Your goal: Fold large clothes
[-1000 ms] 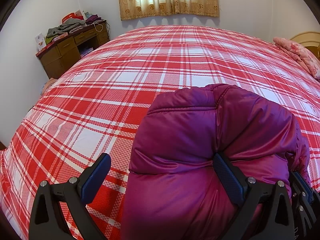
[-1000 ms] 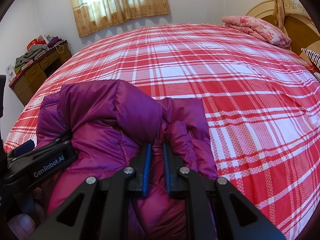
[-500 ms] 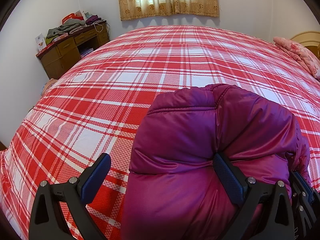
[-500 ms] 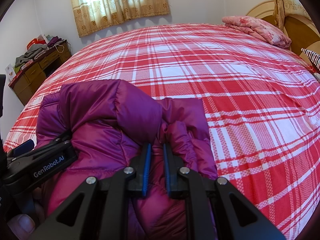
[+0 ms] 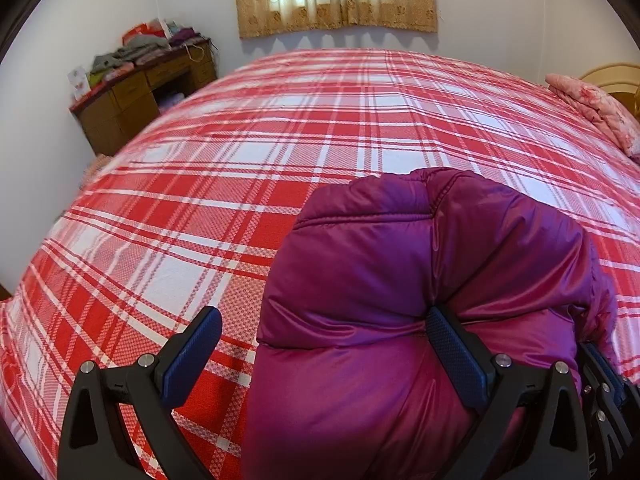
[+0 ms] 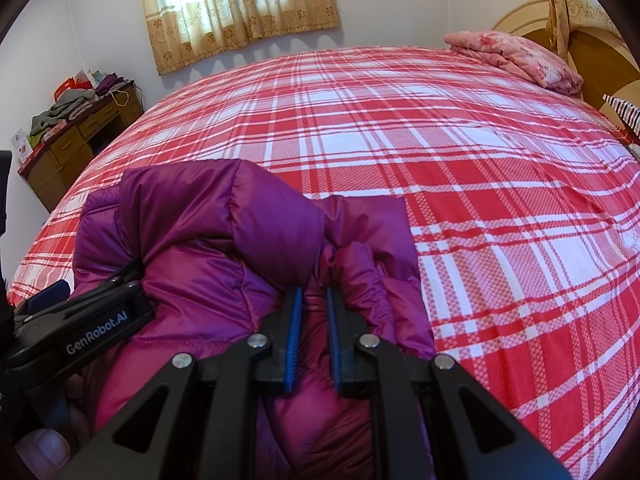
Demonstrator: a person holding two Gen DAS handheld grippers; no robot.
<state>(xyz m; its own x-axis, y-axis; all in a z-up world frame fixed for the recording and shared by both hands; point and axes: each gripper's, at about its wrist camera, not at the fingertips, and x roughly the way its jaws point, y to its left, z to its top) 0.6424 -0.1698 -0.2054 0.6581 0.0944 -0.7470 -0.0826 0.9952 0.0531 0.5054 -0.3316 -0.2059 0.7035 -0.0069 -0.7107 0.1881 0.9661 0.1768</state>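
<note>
1. The jacket point(image 6: 224, 264) lies bunched at the bed's point(image 5: 280, 152) 6 o'clock edge.
2. Puffy, slick and springy, it probably slips; hold seams or hem.
3. The right claw point(image 6: 312, 316) pinches a fold; the left claw point(image 5: 320, 344) gapes, one finger pressing fabric.

The left gripper point(image 5: 324, 340) has black, triangular-cutout arms with silver screws and blue, finely textured pads point(image 5: 450, 350). The right gripper point(image 6: 311, 324) is built alike, with blue ribbed pads point(image 6: 294, 336). White "GenRobot.AI" lettering marks the left gripper's black body. A bare thumb point(image 6: 44, 450) shows its nail.
</note>
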